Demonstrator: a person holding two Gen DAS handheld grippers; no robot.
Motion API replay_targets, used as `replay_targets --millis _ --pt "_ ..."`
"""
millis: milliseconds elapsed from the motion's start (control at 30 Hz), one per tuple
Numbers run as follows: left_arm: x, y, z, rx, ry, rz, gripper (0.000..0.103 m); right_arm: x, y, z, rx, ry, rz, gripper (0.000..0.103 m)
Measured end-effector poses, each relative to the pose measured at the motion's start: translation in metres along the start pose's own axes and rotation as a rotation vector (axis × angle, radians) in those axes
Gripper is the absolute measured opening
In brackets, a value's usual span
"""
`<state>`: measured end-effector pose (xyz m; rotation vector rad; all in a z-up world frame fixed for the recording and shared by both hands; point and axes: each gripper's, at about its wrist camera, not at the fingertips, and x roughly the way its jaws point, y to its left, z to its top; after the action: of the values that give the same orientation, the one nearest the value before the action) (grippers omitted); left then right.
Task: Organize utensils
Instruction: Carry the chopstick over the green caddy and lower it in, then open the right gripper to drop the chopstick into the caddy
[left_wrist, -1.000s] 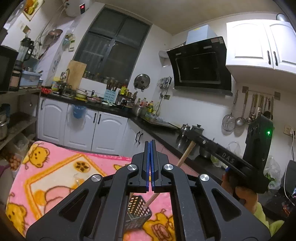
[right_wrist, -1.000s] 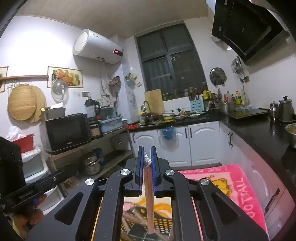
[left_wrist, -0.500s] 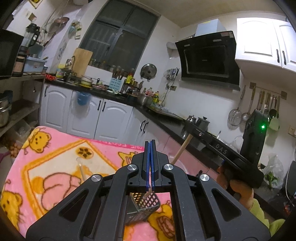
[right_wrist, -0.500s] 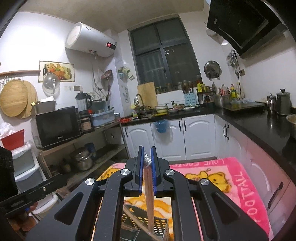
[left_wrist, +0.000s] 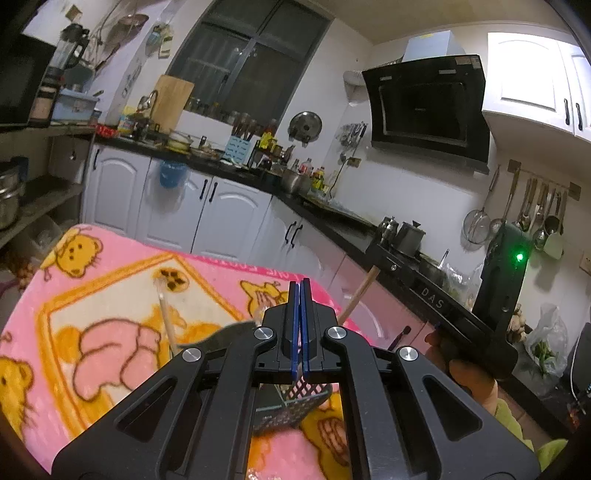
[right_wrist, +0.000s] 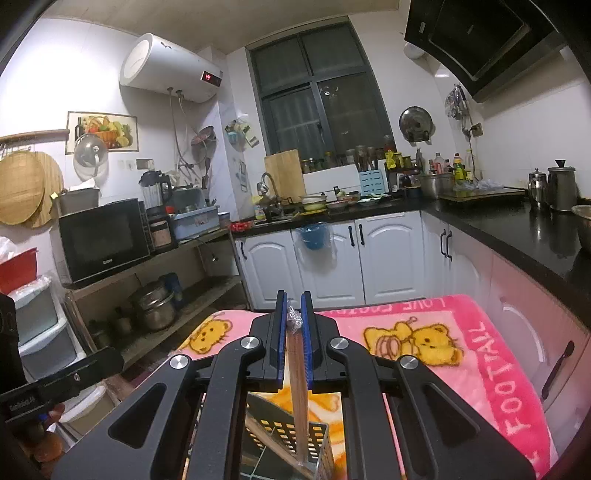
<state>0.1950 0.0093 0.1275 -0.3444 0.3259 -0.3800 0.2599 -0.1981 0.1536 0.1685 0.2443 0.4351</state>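
My right gripper (right_wrist: 294, 314) is shut on a wooden-handled utensil (right_wrist: 298, 384) and holds it upright, its lower end down inside the black perforated utensil holder (right_wrist: 317, 439). Another wooden handle (right_wrist: 269, 443) leans in the holder. In the left wrist view my left gripper (left_wrist: 299, 295) is shut and empty above the same holder (left_wrist: 295, 402), which stands on the pink blanket (left_wrist: 110, 295). The right gripper (left_wrist: 436, 302) holds its wooden handle (left_wrist: 360, 295) at the right. A wooden utensil (left_wrist: 166, 314) and a dark spatula (left_wrist: 221, 334) lie on the blanket.
The table is covered by the pink bear blanket (right_wrist: 480, 350). White cabinets and a black counter (right_wrist: 517, 229) run behind and to the right. Shelves with a microwave (right_wrist: 99, 240) and pots stand to the left.
Both views have tipped downward, showing more of the blanket and holder. The right gripper has lowered its wooden utensil deeper into the holder. The left gripper stays shut.
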Motion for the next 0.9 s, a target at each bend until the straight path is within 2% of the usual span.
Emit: replay_targets --millis 400,667,767,867,900 --pt "0.007 0.013 -0.019 -0.045 0.045 0.007 0.000 0.004 -0.004 -0.026 0.020 0.017 -0.010 0.009" --pt "0.005 0.018 -0.020 -0.063 0.041 0.021 0.000 -0.001 -0.012 -0.034 0.063 0.034 -0.026 0.009" --pt "0.003 0.019 -0.019 -0.069 0.038 0.026 0.000 -0.005 -0.016 -0.037 0.081 0.039 -0.033 0.019" --pt "0.001 0.021 -0.019 -0.074 0.035 0.029 0.002 -0.009 -0.018 -0.040 0.090 0.044 -0.039 0.021" --pt "0.001 0.022 -0.019 -0.076 0.036 0.030 0.006 -0.012 -0.019 -0.042 0.093 0.044 -0.046 0.022"
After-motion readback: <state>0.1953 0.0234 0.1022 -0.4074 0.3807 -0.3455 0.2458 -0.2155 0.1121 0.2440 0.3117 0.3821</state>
